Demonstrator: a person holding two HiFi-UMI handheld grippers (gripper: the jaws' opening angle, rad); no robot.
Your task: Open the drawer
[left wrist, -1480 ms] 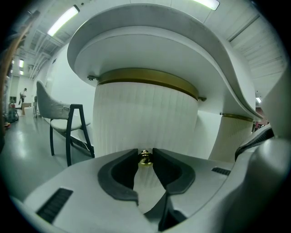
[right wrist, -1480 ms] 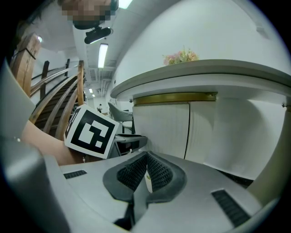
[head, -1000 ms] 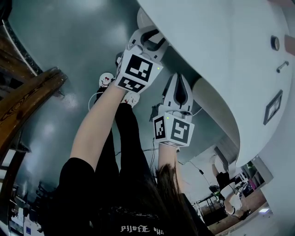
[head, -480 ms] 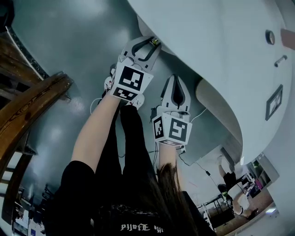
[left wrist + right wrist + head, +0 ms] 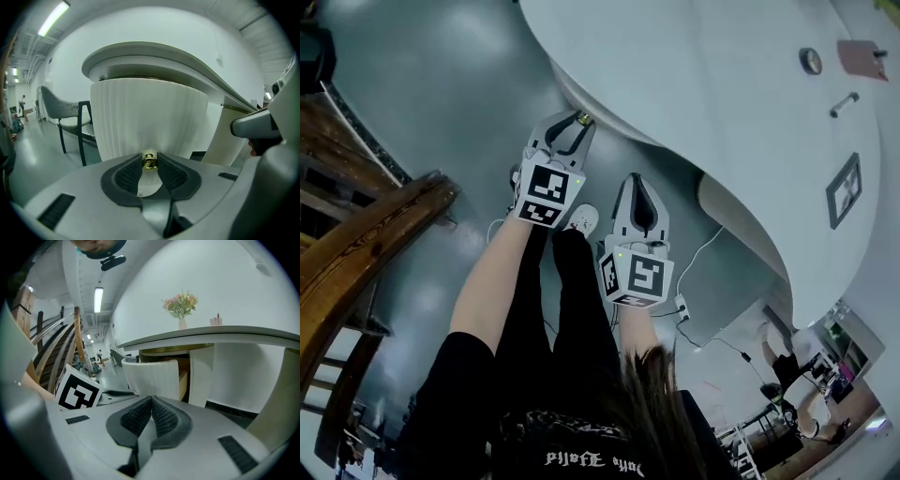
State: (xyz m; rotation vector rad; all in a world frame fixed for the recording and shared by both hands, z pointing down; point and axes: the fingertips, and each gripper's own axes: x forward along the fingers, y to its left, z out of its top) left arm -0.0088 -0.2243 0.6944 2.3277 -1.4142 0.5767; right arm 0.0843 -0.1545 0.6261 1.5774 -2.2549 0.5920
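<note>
The drawer has a curved, ribbed white front with a small brass knob, and it sits under the white desk top. My left gripper is shut on that knob, its dark pads pressed on both sides. In the head view the left gripper reaches to the desk's edge, where the knob glints. My right gripper hangs beside it, shut and empty. In the right gripper view, pads meet, and the drawer front stands out from the desk with wood showing behind.
A vase of flowers stands on the desk top. A chair stands left of the drawer. A wooden stair rail runs along the left. The person's shoe and a power strip with cables are on the grey floor.
The left gripper has drawn back from the desk toward the person, still holding the knob. The right gripper has come back alongside it, shut throughout.
</note>
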